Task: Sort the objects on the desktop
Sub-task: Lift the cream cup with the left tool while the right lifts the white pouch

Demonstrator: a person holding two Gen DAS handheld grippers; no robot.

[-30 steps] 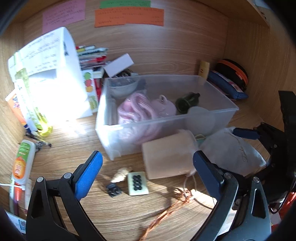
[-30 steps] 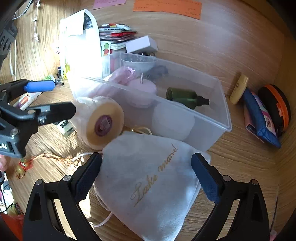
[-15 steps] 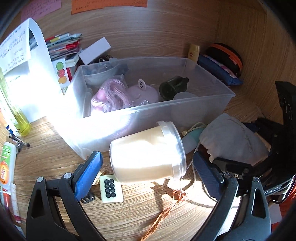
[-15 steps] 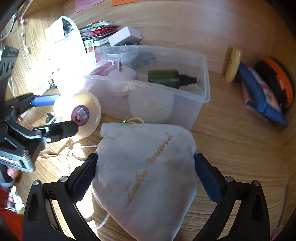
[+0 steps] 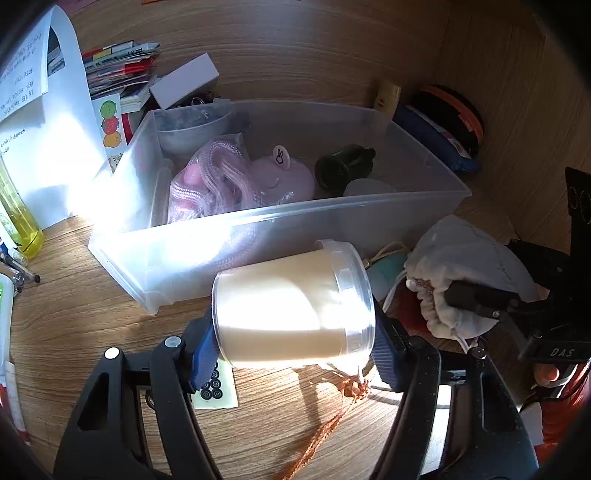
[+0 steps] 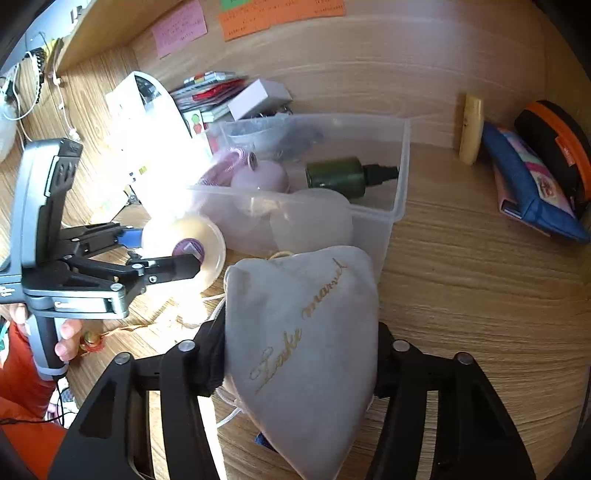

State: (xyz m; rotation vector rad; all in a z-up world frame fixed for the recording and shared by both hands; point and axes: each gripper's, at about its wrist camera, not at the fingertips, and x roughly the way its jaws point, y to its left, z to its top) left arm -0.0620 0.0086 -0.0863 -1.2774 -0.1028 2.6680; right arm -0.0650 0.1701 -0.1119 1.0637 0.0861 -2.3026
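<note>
Sticky notes (image 6: 280, 16) text too small to read; sunlight glare washes out white paper stand (image 5: 55, 155).

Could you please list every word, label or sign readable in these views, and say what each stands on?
"Lake marvel", roughly, in gold script: on the grey fabric drawstring pouch.
"DAS": on the black body of the right claw.
A peace-hand sign: on the round sticker on the pink pouch.
Too small or blurred: orange sticky note, pink sticky note, white printed paper sheet.
</note>
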